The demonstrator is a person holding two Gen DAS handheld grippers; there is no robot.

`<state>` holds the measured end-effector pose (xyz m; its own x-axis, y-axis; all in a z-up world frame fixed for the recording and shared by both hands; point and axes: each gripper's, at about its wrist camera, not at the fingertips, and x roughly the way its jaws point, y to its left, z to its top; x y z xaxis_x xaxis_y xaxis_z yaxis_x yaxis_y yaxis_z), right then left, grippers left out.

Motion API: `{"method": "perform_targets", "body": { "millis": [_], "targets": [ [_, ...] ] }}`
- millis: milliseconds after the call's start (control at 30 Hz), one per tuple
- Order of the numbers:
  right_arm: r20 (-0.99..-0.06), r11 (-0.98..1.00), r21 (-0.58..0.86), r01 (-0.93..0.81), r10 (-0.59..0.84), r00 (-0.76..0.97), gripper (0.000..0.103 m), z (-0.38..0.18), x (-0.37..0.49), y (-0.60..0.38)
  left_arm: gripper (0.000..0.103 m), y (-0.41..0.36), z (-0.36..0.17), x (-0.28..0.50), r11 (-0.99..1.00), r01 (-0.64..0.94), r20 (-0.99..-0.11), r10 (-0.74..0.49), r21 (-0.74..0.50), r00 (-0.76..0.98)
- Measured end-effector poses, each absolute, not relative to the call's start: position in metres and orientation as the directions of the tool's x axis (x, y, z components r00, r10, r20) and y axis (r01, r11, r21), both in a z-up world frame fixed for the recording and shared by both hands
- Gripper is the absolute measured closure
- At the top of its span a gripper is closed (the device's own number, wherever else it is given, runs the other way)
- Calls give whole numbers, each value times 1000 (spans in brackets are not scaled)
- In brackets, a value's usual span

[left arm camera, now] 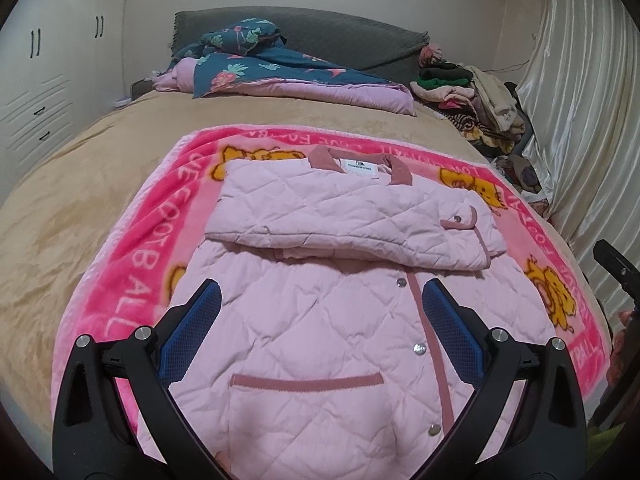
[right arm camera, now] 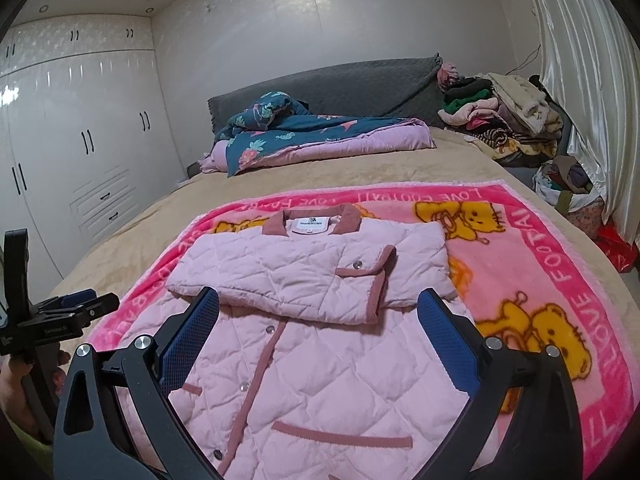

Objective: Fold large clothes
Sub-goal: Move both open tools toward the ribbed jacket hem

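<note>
A pink quilted jacket [left arm camera: 304,352] [right arm camera: 320,380] lies front up on a bright pink cartoon blanket [left arm camera: 132,264] [right arm camera: 560,280], collar at the far end. Its sleeves [left arm camera: 340,216] [right arm camera: 304,272] are folded across the chest. My left gripper [left arm camera: 322,286] hovers open above the lower front, near the snap placket and a pocket. My right gripper [right arm camera: 319,295] is open too, just above the jacket's middle below the folded sleeves. Nothing is held between either pair of blue pads. A hand holds the left tool's black frame [right arm camera: 48,320] at the left edge of the right wrist view.
The blanket lies on a bed with a beige cover [left arm camera: 60,200]. A blue floral quilt [left arm camera: 280,72] is bunched at the grey headboard. A pile of clothes [left arm camera: 472,92] sits at the far right corner, beside a satin curtain [left arm camera: 580,120]. White wardrobes [right arm camera: 80,140] line the left wall.
</note>
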<state>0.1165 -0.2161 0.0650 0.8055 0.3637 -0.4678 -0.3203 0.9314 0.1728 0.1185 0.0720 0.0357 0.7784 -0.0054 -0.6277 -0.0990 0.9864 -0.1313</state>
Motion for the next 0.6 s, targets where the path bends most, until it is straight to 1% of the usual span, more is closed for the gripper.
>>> {"method": "perform_targets", "body": {
  "millis": [600],
  "targets": [
    [-526, 946, 117, -303, 318, 789, 4, 45, 90, -226, 8, 85, 20, 83, 987, -139, -648, 52, -84, 760]
  ]
}}
